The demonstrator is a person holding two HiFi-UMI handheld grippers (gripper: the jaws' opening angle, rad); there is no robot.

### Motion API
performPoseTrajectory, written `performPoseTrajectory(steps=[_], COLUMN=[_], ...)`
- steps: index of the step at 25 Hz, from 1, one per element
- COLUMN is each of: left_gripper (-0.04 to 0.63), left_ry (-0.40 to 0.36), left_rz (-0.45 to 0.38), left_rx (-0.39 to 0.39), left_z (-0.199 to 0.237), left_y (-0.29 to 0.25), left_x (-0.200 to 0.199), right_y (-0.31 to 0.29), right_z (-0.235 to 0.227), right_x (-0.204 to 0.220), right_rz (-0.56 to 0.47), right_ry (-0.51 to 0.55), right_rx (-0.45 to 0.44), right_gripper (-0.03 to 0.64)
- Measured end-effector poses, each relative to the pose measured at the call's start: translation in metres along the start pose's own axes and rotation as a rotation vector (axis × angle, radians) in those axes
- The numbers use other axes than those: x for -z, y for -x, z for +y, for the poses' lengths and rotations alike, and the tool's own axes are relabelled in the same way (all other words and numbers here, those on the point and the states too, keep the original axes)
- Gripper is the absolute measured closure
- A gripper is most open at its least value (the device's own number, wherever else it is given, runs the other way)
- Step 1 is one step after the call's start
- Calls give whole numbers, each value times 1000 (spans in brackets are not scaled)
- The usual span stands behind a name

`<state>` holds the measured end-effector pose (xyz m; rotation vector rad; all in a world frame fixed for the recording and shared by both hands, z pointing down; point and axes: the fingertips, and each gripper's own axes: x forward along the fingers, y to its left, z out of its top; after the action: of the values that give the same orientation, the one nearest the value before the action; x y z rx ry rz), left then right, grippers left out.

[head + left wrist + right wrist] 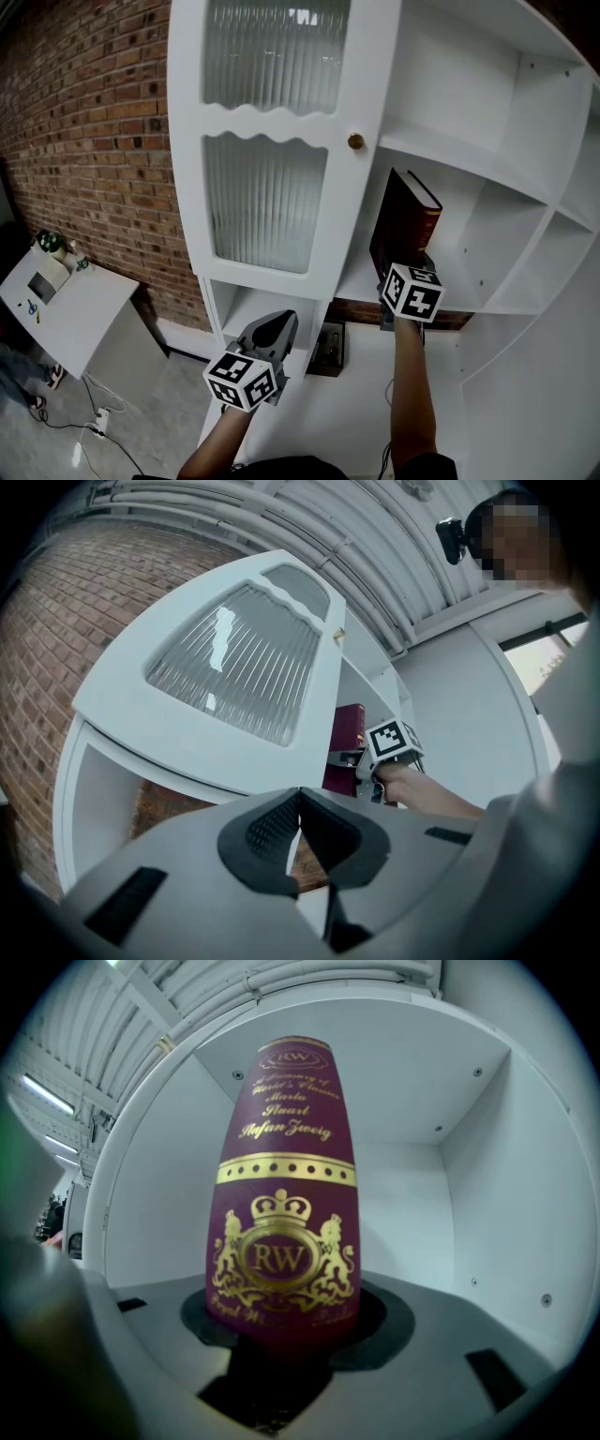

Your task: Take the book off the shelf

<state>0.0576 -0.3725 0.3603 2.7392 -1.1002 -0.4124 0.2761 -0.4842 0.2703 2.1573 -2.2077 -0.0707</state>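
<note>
Straight ahead of the right hand-held gripper point(281, 1330), the book point(286, 1194) stands upright on its shelf point(487, 1194), lower spine clamped between the jaws.

book point(405, 223) standing in shelf point(499, 234) | door point(270, 202) left of book

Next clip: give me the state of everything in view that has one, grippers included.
Book: standing upright, spine outward, gripped near its bottom.
Right gripper: fingers shut on the book's spine.
Left gripper: fingers together, holding nothing.
Cabinet door: looks closed.
</note>
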Motion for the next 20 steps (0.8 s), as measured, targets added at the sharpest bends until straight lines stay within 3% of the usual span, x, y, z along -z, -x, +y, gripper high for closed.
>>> performPoseTrajectory(steps=[20], left_gripper=[578], left_ry=[7], left_rz=[25], left_rx=[82], left_z=[-13], left_y=[8], left_x=[-2], right_y=[36], right_z=[4], right_x=[2], right_rz=[-4], right_ry=[-15], right_rx=[36], right_gripper=[381])
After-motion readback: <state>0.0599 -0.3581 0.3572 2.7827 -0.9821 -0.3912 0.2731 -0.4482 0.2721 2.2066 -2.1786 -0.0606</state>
